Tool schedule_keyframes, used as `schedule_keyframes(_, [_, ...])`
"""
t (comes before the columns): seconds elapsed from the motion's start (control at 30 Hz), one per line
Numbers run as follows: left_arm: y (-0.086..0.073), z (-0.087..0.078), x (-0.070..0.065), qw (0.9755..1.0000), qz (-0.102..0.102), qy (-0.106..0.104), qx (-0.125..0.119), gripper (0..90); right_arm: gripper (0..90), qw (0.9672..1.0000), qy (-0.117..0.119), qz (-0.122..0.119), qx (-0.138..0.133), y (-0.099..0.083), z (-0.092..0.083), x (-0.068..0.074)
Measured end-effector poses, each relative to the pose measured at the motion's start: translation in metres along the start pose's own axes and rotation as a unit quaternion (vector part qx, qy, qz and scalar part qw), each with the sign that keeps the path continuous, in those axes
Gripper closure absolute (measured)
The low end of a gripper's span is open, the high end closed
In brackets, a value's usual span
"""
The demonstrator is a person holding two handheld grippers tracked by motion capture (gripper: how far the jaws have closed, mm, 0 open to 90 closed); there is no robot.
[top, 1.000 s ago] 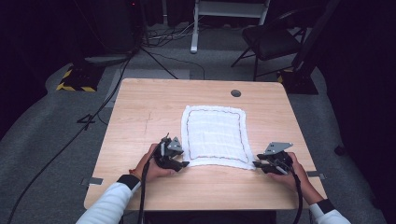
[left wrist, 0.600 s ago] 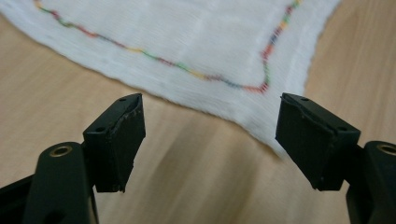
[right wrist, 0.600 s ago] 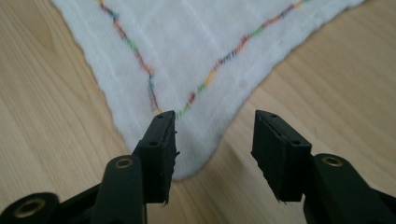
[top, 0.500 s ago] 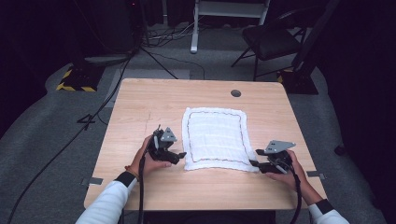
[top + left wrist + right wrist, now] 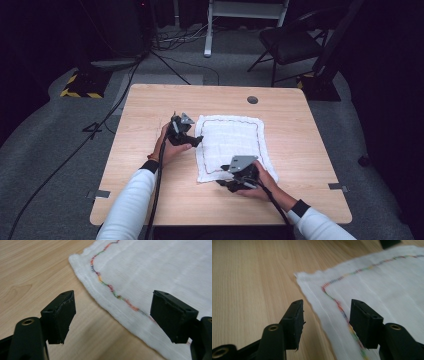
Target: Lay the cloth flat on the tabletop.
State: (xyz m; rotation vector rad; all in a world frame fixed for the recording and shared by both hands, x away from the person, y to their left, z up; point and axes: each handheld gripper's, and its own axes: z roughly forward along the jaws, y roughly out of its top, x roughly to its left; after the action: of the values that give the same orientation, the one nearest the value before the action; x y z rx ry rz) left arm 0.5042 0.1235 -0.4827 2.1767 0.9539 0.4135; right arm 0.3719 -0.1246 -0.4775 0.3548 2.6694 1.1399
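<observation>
White cloth (image 5: 231,146) lies flat at table (image 5: 150,105) centre, coloured stitch line (image 5: 113,293) running just inside its hem; left gripper (image 5: 196,140) at cloth's 9 o'clock edge, jaws apart, just been opening, nothing clamped, in left gripper view hem lies on the table between and beyond them; right gripper (image 5: 223,183) at cloth's 6 o'clock edge, near its 7 o'clock corner, jaws apart, just been opening, not pressing anything; right gripper view shows cloth corner (image 5: 298,275) at 12 o'clock ahead of the jaws, hem running down between them; grommet (image 5: 252,99) near table's 12 o'clock edge, well apart from cloth.
</observation>
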Motion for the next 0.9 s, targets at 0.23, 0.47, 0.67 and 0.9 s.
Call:
schedule_keyframes(0.23, [0.013, 0.028, 0.022, 0.9987, -0.048, 0.019, 0.0, 20.9, 45.8, 0.9997, 0.022, -0.008, 0.0, 0.019, 0.048, 0.014])
schedule_keyframes(0.47, [0.024, 0.047, 0.031, 0.9962, -0.06, 0.061, 0.016, 21.9, 60.2, 1.0, 0.005, 0.002, -0.002, 0.025, 0.056, 0.011])
schedule_keyframes(0.67, [0.025, 0.054, 0.036, 0.9953, -0.082, 0.05, 0.013, 21.1, 75.4, 0.9998, -0.015, 0.013, 0.005, 0.024, 0.054, 0.008])
schedule_keyframes(0.9, [0.022, 0.049, 0.032, 0.9978, -0.059, 0.03, 0.003, 37.7, 84.7, 0.9997, -0.017, 0.011, 0.013, 0.025, 0.053, 0.008])
